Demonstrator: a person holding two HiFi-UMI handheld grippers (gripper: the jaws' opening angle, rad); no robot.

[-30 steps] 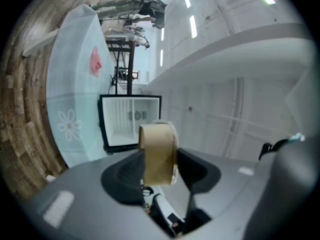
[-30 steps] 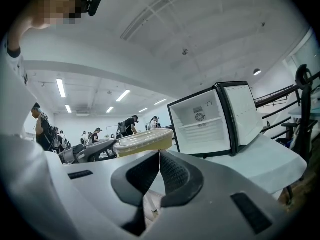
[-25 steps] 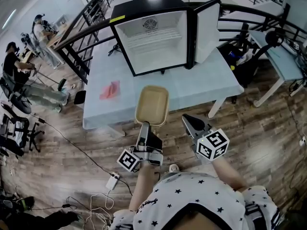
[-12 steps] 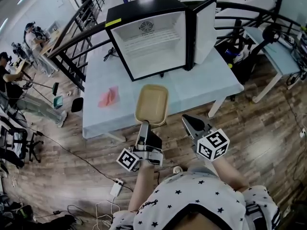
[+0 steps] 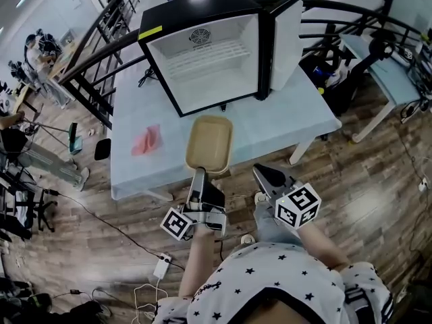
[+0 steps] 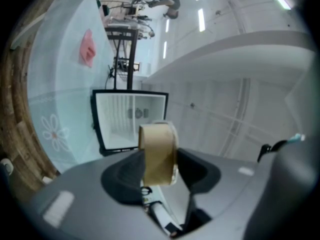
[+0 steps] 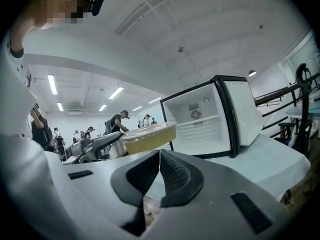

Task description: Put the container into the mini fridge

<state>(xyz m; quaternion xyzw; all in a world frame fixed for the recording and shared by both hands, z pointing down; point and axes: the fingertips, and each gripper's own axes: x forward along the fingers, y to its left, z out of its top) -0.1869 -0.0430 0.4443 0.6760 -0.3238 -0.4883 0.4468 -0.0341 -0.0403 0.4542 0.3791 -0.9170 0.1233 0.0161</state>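
Observation:
A shallow tan container hangs over the near edge of the table, level, with my left gripper shut on its near rim. In the left gripper view the container sits edge-on between the jaws. The black mini fridge stands on the table beyond it, door swung open to the right, its white inside bare. My right gripper hovers to the right of the container, shut and empty. In the right gripper view the container floats left of the open fridge.
A pale blue table carries the fridge and a pink cloth at its left. Black railings run behind. Other people work at the far left. A second desk stands at the right. Cables and a power strip lie on the wood floor.
The table and fridge have come closer and slid slightly left in the head view. The container stays in my left gripper, carried a little forward. The right gripper keeps its place.

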